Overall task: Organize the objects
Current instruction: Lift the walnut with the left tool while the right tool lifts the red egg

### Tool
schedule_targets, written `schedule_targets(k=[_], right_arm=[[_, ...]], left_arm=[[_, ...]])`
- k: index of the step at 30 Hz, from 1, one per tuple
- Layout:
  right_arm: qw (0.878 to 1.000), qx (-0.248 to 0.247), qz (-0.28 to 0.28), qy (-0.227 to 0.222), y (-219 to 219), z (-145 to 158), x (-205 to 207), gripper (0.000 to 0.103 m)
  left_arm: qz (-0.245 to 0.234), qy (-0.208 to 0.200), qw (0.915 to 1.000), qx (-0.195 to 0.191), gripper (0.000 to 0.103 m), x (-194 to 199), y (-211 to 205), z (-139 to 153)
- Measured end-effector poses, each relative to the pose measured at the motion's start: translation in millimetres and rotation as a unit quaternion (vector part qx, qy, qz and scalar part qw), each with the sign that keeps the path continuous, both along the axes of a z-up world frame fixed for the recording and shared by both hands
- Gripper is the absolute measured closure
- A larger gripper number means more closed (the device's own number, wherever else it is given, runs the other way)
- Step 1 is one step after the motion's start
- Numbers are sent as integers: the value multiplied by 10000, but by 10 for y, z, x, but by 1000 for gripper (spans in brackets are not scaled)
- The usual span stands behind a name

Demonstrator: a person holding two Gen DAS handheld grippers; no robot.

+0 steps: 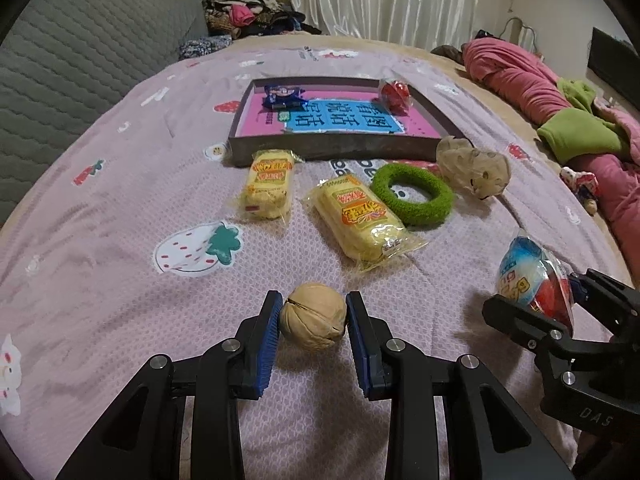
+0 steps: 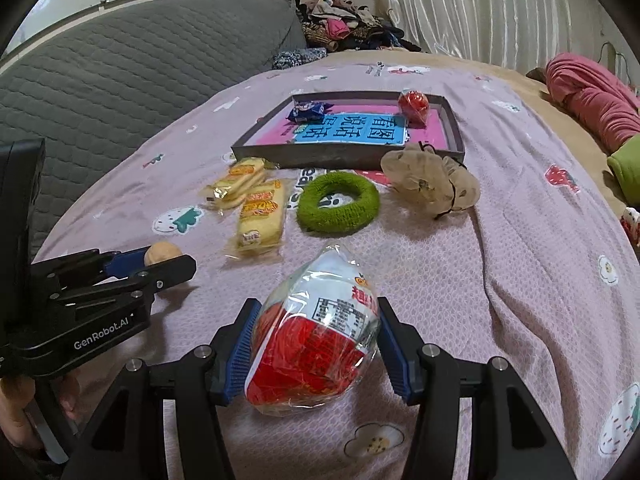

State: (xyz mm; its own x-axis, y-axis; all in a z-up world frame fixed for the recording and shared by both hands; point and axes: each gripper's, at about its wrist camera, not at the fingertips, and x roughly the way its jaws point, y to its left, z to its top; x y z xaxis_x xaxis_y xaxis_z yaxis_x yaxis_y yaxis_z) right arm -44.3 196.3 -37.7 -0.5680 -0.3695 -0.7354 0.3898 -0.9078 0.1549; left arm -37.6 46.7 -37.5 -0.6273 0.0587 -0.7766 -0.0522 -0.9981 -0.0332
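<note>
Blue pads of the left gripper (image 1: 313,320) pinched a walnut (image 1: 313,317) just off the pink bedsheet (image 1: 120,184), while the right gripper (image 2: 314,344) clamped a cellophane-wrapped red-and-white egg toy (image 2: 316,340), both apparently bound for the tray. Beyond lay two yellow snack packets (image 1: 360,220), a green fuzzy ring (image 1: 414,193) and a tan plush (image 1: 474,168), still loose. Farther off, the shallow tray (image 1: 320,150) already held a blue packet (image 1: 284,97) and a red wrapped egg (image 1: 395,94). Only the right wrist view showed the egg's printed label.
</note>
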Motion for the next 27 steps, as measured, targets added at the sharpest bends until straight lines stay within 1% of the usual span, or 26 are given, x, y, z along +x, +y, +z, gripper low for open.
schedule_targets(k=[7,12,17,27], right_arm=[[9997,-49,-100,207,-25,165,100,47],[9992,-31,-113,374,-46,288,155,47],[9990,-97,-125,428,-29,363,212,46],[9971,-199,-166,711,5,600,346,47]], left_arm=[[29,153,9999,-26,70,107,-18,164],[68,337,9994,-78,70,223,-34,334],[81,468,9988,-118,70,304,-35,472],[135,645,9978,-119,70,436,-32,663]])
